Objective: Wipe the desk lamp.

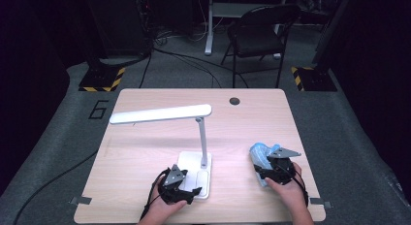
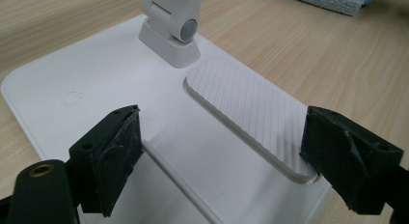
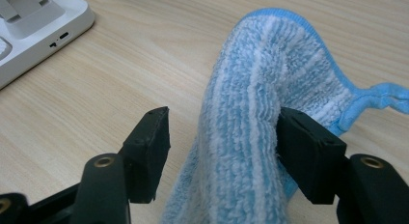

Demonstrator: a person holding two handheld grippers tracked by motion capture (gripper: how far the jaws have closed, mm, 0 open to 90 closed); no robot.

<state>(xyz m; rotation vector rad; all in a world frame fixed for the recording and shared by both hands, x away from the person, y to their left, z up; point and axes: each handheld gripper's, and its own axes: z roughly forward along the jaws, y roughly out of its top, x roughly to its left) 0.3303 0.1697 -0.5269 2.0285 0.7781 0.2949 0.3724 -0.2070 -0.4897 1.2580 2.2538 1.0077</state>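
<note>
1. The left gripper (image 2: 222, 151) stands wide, jaws astride the lamp base (image 2: 96, 84) at the table's near edge; one pad touches its ribbed panel (image 2: 246, 113).
2. The right gripper (image 3: 222, 151), jaws spread, straddles the blue cloth (image 3: 255, 113) near the right edge; one pad touches it.
3. A "6" (image 1: 99, 109) marks the floor.

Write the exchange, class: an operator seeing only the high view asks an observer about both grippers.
Operator: Is the right gripper clamping the blue cloth?
Observer: No; it stands open, one jaw clear of the cloth, the other touching it.
Operator: And the left gripper?
Observer: Open above the white lamp base, a ribbed panel lying between its jaws.
</note>
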